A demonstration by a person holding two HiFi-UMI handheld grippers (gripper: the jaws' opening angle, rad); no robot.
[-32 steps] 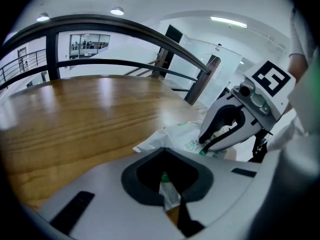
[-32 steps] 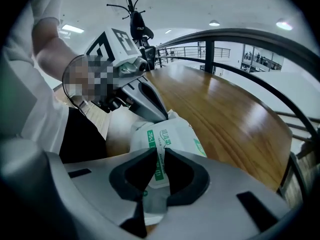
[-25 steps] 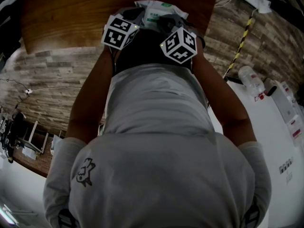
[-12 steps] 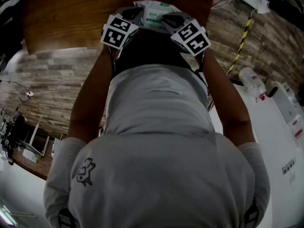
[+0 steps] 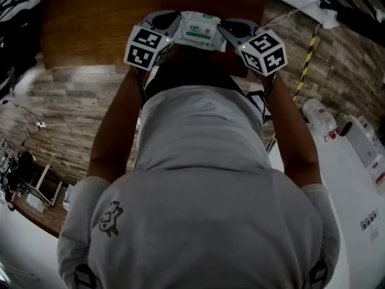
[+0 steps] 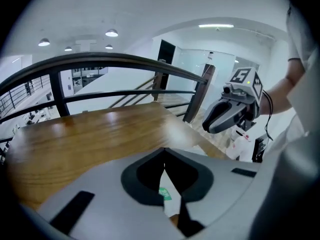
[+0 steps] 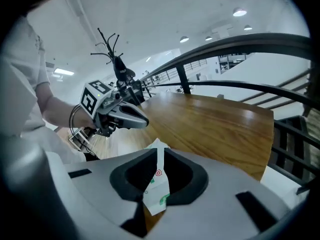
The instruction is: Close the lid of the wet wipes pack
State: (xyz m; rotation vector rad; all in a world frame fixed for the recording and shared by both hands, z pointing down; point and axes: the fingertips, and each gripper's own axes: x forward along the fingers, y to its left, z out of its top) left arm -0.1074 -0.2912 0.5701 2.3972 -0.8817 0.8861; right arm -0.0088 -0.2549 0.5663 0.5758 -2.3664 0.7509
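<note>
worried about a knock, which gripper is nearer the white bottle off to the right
Right. The right gripper, clamped on the right end of the wet wipes pack, is on the side of the white bottle. The left gripper grips the pack's far end, with the pack between.

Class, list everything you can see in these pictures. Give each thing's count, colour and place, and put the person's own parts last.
soft plastic wet wipes pack: one, white with green print, held by its ends between both grippers, over the table's near edge
wooden table: one, brown, ahead of the person
metal railing: one, black, beyond the table
plastic bottle: one, pale, on the white surface at the right
striped strip: one, yellow and black, on the floor at the right
left gripper: one, grey, jaws shut on one end of the pack
right gripper: one, grey, jaws shut on the other end
person's shirt: one, grey, fills the lower head view
</note>
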